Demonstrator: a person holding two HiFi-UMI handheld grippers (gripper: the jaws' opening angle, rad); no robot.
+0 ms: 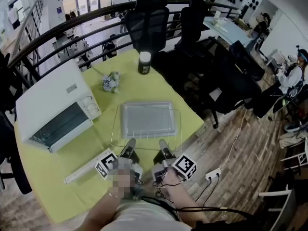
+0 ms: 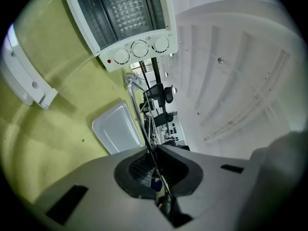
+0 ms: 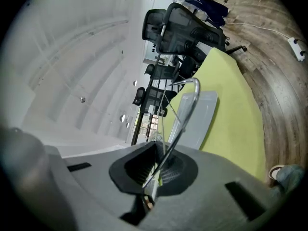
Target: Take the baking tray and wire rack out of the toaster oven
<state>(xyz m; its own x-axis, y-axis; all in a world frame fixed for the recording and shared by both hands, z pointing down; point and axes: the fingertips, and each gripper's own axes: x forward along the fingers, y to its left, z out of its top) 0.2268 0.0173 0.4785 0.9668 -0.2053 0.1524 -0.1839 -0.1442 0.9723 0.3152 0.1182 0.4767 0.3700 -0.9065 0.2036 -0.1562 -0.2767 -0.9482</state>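
Toaster oven stood table-left, emptied | left gripper clenched on wire rack near wire | baking tray rode the rack mid-table, both out | right gripper clenched likewise | table edge close at right; open cloth ahead, with only release seemingly left.

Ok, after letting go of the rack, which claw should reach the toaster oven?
Left, probably: the white toaster oven sits on the left claw's side; the right claw is farther. Both clamp the silver wire rack's near edge.
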